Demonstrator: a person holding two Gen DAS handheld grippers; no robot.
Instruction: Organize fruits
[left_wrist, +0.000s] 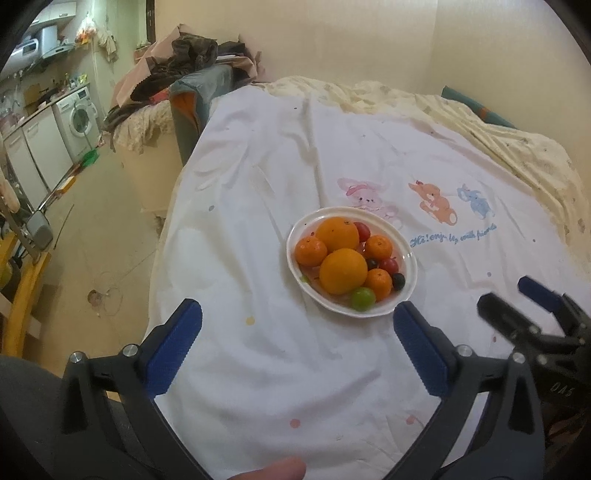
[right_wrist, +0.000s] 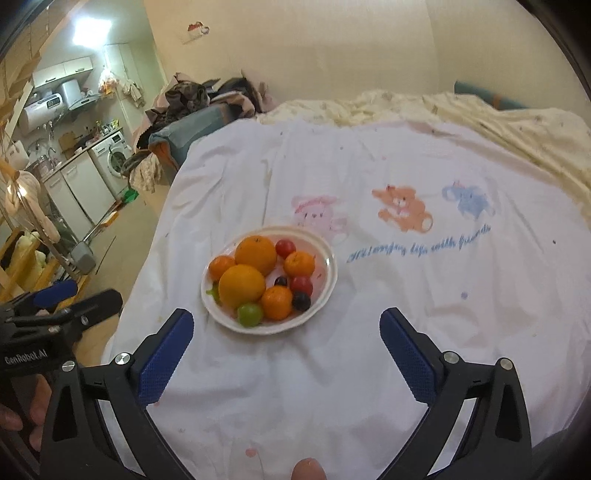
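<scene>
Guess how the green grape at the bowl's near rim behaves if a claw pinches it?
The green grape looks round and glossy, so it will probably slip or roll. It seems small and soft, likely bruising under firm pressure. It touches an orange, so nudging may shift neighbours.

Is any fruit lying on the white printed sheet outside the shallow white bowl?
No: every fruit visible sits inside the shallow white bowl, and the white printed sheet around it carries only its cartoon prints and spots.

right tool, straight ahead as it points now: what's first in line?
Probably bare white sheet. The open right tool aims just right of the fruit plate, so it likely misses the rim; depth is unclear.
</scene>
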